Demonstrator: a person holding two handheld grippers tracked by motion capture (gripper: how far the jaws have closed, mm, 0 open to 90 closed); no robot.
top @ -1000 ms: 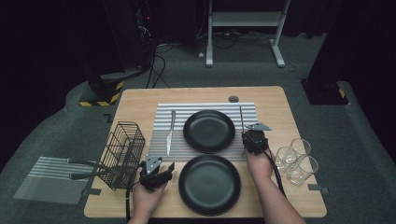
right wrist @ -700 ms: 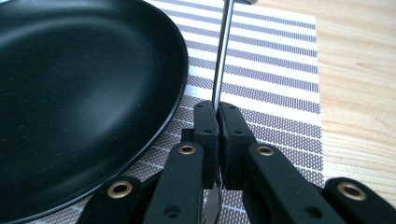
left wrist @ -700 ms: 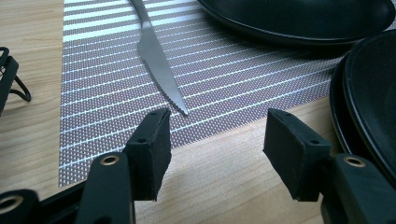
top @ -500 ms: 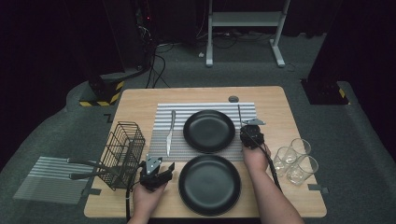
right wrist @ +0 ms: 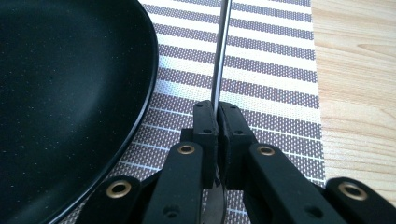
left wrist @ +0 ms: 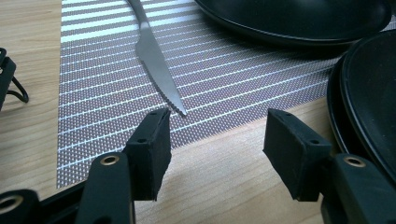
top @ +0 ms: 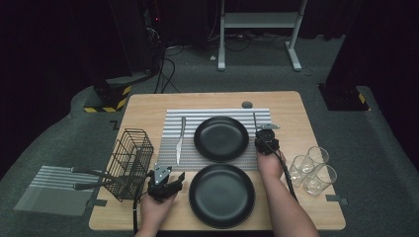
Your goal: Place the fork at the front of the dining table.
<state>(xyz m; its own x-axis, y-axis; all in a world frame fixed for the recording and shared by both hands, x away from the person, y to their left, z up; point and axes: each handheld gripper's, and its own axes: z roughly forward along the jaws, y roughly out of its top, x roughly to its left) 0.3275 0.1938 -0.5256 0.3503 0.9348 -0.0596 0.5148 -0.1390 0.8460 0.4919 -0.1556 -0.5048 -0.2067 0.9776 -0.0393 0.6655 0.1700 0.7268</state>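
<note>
My right gripper (top: 264, 132) (right wrist: 217, 122) is shut on the thin handle of a metal utensil (right wrist: 221, 46) (top: 254, 120). The utensil lies along the striped placemat (right wrist: 271, 79) just right of the far black plate (top: 221, 138) (right wrist: 70, 93); its head is hidden. My left gripper (top: 172, 178) (left wrist: 215, 137) stands open and holds nothing, low over the bare wood at the placemat's (left wrist: 93, 93) near edge. The serrated tip of a knife (left wrist: 156, 65) (top: 180, 139) lies just beyond its jaws. The near black plate (top: 221, 195) (left wrist: 369, 102) sits to its right.
A black wire basket (top: 129, 160) with utensil handles sticking out stands at the table's left edge. Three clear glasses (top: 314, 168) stand at the right edge. A second striped mat (top: 54, 190) lies on the floor to the left.
My right gripper has shifted a little away from me and left, closer to the far plate's rim, still holding the utensil. The left gripper has stayed put.
</note>
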